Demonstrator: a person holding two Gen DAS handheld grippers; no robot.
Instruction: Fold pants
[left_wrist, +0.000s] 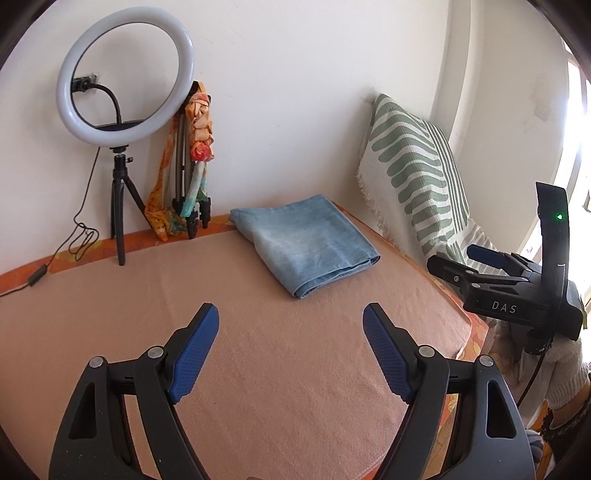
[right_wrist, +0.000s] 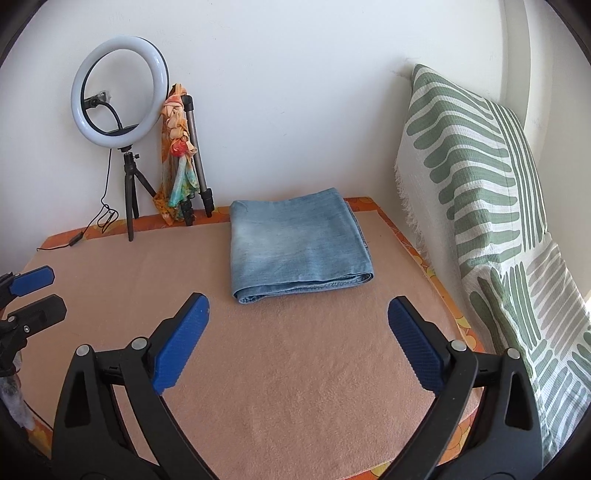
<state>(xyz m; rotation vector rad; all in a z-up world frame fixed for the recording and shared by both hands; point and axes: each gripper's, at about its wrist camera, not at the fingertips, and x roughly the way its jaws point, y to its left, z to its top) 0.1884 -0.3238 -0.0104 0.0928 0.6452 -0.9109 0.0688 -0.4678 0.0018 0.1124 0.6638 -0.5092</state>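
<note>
Bright daylight pouring in from a window (left_wrist: 576, 122) at the right, washing that edge out to white. Ring light (left_wrist: 125, 75) glowing softly. Only faint shadows showing. Everything looking sharp, with straight lines bending near dark rounded corners.

Looked down and forward from each hand-held gripper, side by side, toward the white wall (left_wrist: 295, 74). Both saw the folded pants (left_wrist: 306, 243) (right_wrist: 295, 243) and ring light (left_wrist: 125, 74) (right_wrist: 120, 88), not far off.
</note>
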